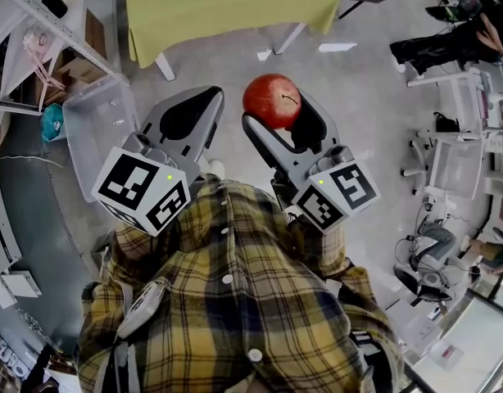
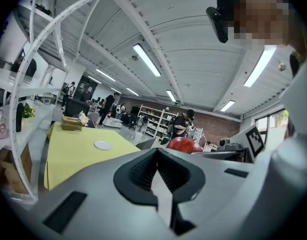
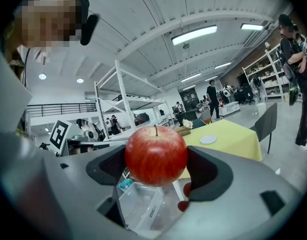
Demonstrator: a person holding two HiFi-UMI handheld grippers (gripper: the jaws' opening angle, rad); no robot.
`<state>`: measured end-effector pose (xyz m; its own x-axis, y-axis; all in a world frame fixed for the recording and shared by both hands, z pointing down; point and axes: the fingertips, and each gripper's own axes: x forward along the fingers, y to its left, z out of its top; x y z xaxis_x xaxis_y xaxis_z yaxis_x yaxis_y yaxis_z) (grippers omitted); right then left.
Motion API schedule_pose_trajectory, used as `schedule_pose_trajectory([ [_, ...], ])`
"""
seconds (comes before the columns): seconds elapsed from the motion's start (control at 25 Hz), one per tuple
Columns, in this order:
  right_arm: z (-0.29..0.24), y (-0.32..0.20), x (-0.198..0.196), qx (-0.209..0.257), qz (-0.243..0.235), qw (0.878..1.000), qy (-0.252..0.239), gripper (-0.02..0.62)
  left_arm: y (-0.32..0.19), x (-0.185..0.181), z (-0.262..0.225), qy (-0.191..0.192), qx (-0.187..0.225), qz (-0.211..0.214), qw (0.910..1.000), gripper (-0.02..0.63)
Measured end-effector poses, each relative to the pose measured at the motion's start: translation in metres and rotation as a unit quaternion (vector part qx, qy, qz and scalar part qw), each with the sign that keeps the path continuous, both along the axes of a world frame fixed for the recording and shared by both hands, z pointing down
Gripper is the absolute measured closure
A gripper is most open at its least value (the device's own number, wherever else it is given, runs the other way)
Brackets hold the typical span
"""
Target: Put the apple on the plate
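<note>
Grey floor (image 1: 358, 97), table under yellow-green cloth (image 1: 227, 2), white metal shelving (image 3: 121, 94), ceiling strip lights (image 2: 147, 60), brick back wall (image 2: 218, 129)

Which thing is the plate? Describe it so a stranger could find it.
Find the yellow-green table. The plate lies on it, apart from the brown box at its far end: the only small, round, white thing there.

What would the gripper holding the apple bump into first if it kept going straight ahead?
Probably the yellow-clothed table. The right gripper, shut on the apple, points toward it across open floor; depth is hard to judge.
</note>
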<state>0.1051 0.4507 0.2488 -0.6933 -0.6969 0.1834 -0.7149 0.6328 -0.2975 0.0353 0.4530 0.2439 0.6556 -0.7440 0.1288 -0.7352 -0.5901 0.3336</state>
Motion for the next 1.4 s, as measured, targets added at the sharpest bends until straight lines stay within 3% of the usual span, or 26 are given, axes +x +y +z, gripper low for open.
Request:
schedule_pose_trajectory([
  [0.52, 0.016, -0.046, -0.005, -0.018, 0.012, 1.0, 0.003, 0.229, -0.049, -0.007, 0.014, -0.004, -0.011, 0.011, 0.9999, 0.598],
  [1.0, 0.019, -0.155, -0.024, -0.026, 0.04, 0.999, 0.021, 0.229, -0.17, -0.021, 0.015, 0.014, -0.012, 0.051, 0.9986, 0.598],
  [1.4, 0.015, -0.229, -0.04, -0.034, 0.055, 0.998, 0.013, 0.229, -0.244, -0.048, 0.012, 0.018, -0.011, 0.052, 0.9984, 0.598],
])
